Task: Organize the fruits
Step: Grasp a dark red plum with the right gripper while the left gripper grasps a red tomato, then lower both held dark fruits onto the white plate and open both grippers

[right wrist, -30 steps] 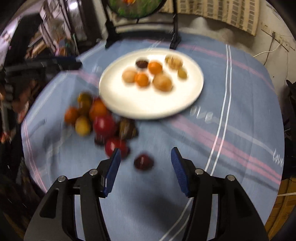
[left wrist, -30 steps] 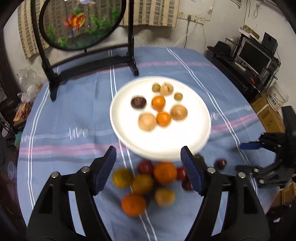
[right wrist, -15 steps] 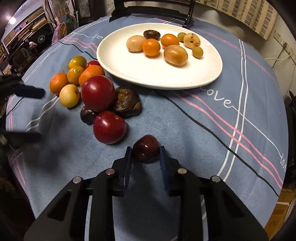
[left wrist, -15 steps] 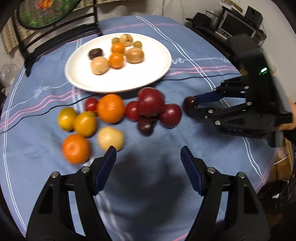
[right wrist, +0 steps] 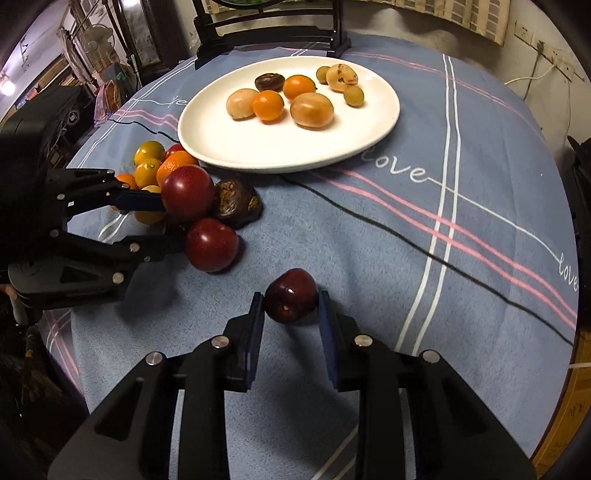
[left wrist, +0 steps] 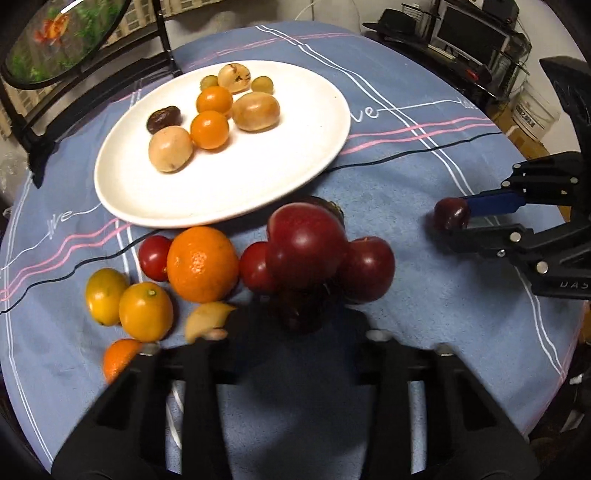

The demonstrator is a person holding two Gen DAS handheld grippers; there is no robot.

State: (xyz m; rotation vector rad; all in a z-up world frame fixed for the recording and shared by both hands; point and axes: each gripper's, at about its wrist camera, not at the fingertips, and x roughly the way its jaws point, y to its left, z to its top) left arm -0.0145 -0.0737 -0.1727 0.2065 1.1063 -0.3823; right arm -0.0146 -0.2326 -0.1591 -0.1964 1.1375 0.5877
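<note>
Loose fruit lies in a pile on the blue cloth: a large orange (left wrist: 202,264), a big red plum (left wrist: 304,245), another red plum (left wrist: 365,269) and small yellow citrus (left wrist: 146,312). My left gripper (left wrist: 299,317) is down at the pile's near side. Its blurred jaws are closing on a small dark fruit (left wrist: 299,314) that sits between them. From the right wrist view the left gripper (right wrist: 170,225) reaches in under the big red plum (right wrist: 188,197). My right gripper (right wrist: 291,302) is shut on a dark red plum (right wrist: 291,295), apart from the pile.
A white plate (left wrist: 221,218) behind the pile holds several small orange, tan and brown fruits. A black stand with a round fish picture (left wrist: 55,37) stands at the far table edge. Shelves with electronics (left wrist: 472,33) are beyond the table on the right.
My left gripper dropped to the pile and its jaws narrowed around the small dark fruit. My right gripper closed on the dark red plum and has kept its grip since.
</note>
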